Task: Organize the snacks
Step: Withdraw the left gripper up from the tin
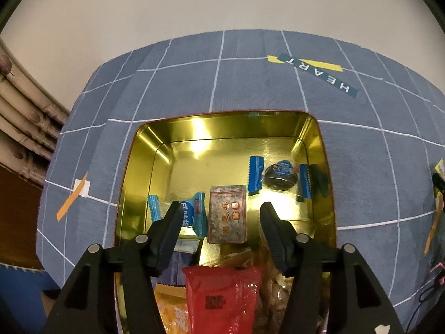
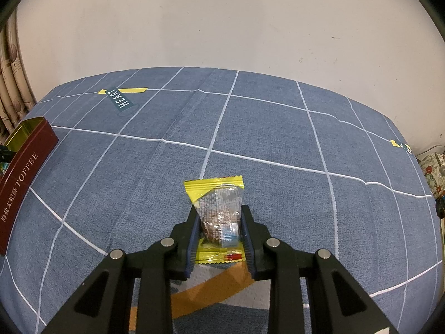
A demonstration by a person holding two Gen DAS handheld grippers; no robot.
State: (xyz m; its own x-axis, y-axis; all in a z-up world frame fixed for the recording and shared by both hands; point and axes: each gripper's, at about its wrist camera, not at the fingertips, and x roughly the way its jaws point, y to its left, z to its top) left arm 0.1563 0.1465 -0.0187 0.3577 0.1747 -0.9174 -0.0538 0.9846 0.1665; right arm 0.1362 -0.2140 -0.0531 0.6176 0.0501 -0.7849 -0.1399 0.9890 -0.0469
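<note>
In the left wrist view my left gripper (image 1: 221,208) hangs open over a gold-lined tin (image 1: 133,167). A grey block snack with red print (image 1: 228,218) lies on the tin floor, seen between the fingers and untouched. Beside it lie a blue-wrapped candy (image 1: 194,217), a dark round cookie in a blue wrapper (image 1: 279,176), a red packet (image 1: 222,297) and an orange packet (image 1: 169,309). In the right wrist view my right gripper (image 2: 219,211) is shut on a yellow-edged clear snack packet (image 2: 219,208) resting on the blue checked tablecloth (image 2: 278,128).
The tin's dark red outer wall marked TOFFEE (image 2: 22,183) stands at the left edge of the right wrist view. A HEART label (image 2: 122,98) is printed on the cloth. A white wall rises behind the table, curtains (image 1: 25,117) hang at the left, and a floral object (image 2: 434,172) sits past the right edge.
</note>
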